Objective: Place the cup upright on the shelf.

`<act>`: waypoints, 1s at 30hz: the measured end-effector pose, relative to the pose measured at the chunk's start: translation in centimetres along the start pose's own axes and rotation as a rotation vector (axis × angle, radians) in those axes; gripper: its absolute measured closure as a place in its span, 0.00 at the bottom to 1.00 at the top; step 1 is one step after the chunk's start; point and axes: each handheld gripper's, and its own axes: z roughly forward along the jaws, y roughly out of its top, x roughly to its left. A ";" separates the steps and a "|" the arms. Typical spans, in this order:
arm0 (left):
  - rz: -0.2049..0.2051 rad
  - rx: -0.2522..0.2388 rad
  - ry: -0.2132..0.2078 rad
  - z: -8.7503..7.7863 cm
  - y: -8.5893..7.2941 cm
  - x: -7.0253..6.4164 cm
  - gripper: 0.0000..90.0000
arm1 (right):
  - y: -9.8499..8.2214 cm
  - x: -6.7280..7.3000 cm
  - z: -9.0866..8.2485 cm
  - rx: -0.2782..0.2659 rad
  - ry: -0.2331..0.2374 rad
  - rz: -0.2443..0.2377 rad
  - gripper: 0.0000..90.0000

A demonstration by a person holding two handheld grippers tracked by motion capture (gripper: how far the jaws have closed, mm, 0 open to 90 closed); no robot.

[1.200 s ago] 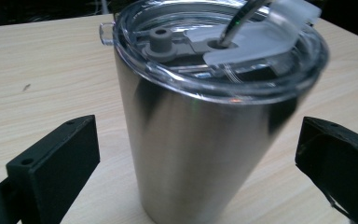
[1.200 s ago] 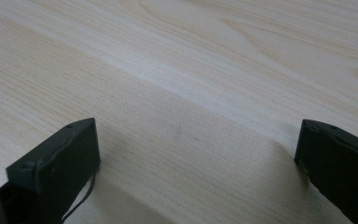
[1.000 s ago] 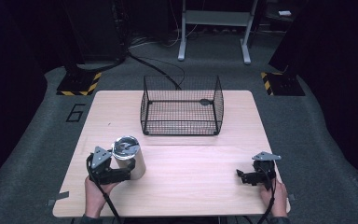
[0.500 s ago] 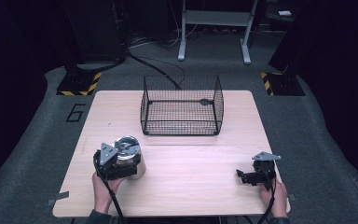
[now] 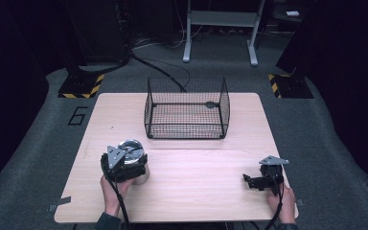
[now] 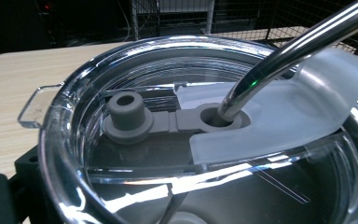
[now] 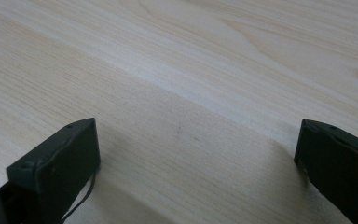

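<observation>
A pale wooden table (image 5: 187, 191) stands on grey carpet in a dark room, with black equipment and cables behind it. Near its front left corner stands a steel tumbler (image 5: 135, 165) with a clear lid (image 6: 121, 154), upright on the wood; a metal straw (image 6: 289, 51) passes through a grey rubber seal (image 6: 168, 119) in the lid and leans to one side. The left gripper (image 5: 120, 165) sits against the tumbler's near side, held by the person's left hand (image 5: 112, 194); how far its jaws are parted, and whether they grip the cup, cannot be told. Beyond the tumbler, at the table's far middle, stands a black wire basket (image 5: 187, 129), well apart. The right gripper (image 5: 263, 179) rests low near the front right corner, its jaws spread wide over bare wood, holding nothing.
</observation>
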 end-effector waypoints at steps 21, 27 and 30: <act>0.027 -0.008 -0.014 0.1 -0.1 0.2 0.05 | 0.0 0.0 0.0 0.000 0.000 0.000 0.00; 0.027 -0.017 -0.032 -0.2 -0.2 0.5 0.05 | 0.0 0.0 0.0 0.000 0.000 0.000 0.00; 0.031 -0.026 -0.038 -0.4 0.0 0.5 0.05 | 0.0 0.0 0.0 0.000 0.000 0.000 0.00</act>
